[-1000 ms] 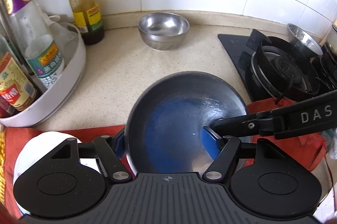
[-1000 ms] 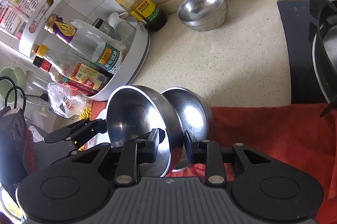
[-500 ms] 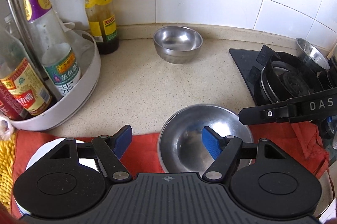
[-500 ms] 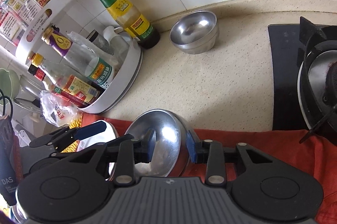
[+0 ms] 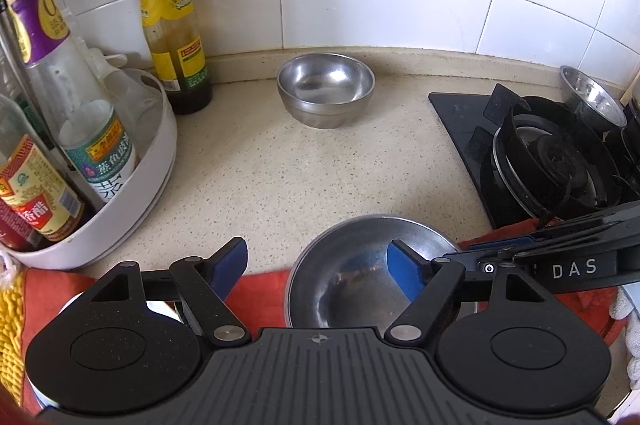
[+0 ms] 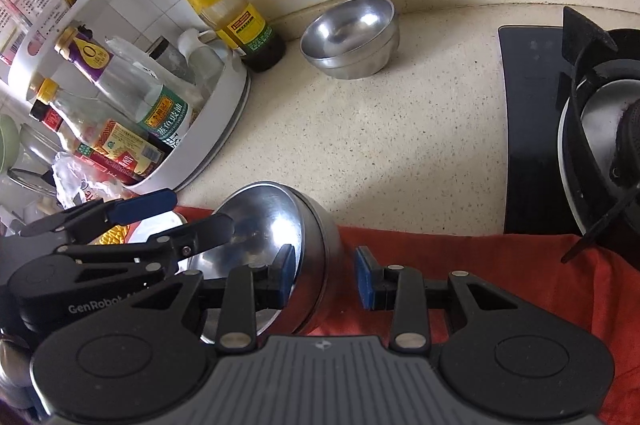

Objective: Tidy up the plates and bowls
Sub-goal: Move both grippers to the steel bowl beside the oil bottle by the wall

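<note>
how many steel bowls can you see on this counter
3, possibly more. One near bowl sits on the red cloth between the grippers; one back bowl, maybe a nested pair, sits by the wall; one small bowl sits behind the stove.

A shiny steel bowl [image 5: 352,285] sits at the near edge on the red cloth [image 6: 500,265], tilted in the right wrist view. Far back by the wall stand stacked steel bowls [image 5: 326,89] — upright, nested, well apart from it.
</note>
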